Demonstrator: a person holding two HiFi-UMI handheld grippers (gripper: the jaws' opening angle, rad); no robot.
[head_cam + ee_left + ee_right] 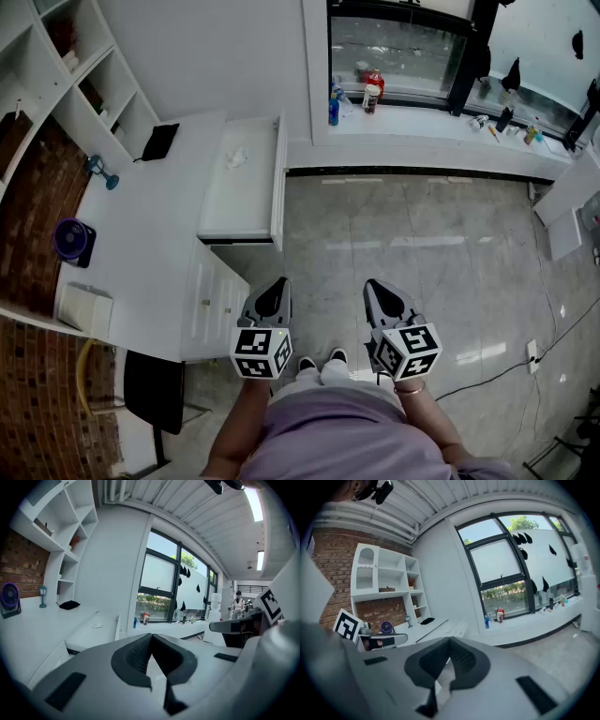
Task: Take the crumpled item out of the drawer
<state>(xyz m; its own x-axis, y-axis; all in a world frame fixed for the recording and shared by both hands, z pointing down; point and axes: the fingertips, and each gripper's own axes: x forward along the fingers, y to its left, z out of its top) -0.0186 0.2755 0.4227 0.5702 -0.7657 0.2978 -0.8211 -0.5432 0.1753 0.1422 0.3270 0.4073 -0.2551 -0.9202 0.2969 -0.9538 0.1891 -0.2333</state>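
Glossy floor (422,253) (rough brick wall (47,403))

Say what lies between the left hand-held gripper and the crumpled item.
Head view: only the bare floor and near wall of the drawer lie between the left hand-held gripper and the crumpled item.

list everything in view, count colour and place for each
desk: one, white, left side
drawer: one, white, open at desk's far end
crumpled item: one, white, inside drawer
fan: one, purple, desk's left edge
flat item: one, black, desk's far end
box: one, white, desk's near end
chair: one, black, beside desk's near end
shelf unit: one, white, wall by desk
bottles: several, blue, red, dark, windowsill
left gripper: one, grey, shut, empty
right gripper: one, grey, shut, empty
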